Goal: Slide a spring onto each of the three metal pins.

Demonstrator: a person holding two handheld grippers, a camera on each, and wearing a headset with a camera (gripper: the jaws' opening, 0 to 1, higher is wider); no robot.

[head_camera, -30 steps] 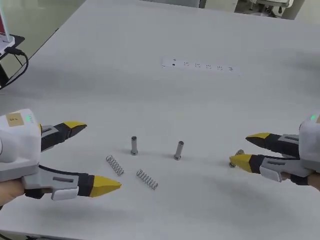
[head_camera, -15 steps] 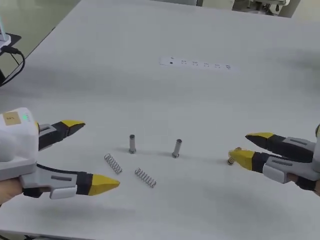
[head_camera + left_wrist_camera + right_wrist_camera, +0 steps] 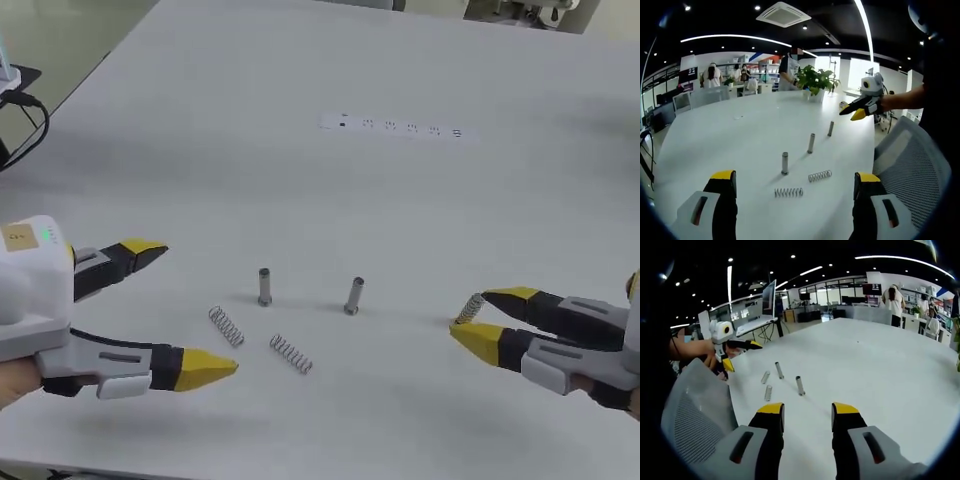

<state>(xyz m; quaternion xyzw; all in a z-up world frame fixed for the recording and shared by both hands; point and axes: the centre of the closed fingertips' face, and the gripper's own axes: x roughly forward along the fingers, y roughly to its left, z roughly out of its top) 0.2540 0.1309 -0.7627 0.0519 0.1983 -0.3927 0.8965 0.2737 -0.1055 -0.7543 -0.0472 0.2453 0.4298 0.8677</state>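
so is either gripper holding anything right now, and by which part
Nothing is held. The left gripper is open and empty. The right gripper is open too, nothing between its jaws; the spring-covered pin stands free by its tips.

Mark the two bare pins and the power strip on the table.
left bare pin [image 3: 264, 287], head view, mid shaft
right bare pin [image 3: 354, 297], head view, mid shaft
power strip [image 3: 392, 127], head view, top face

left short grey metal pin [image 3: 264, 286] upright, bare | middle pin [image 3: 354, 296] upright, bare | right pin [image 3: 468, 308] sleeved in a spring | two loose silver coil springs: one [image 3: 227, 327], other [image 3: 292, 354], flat before the left pin
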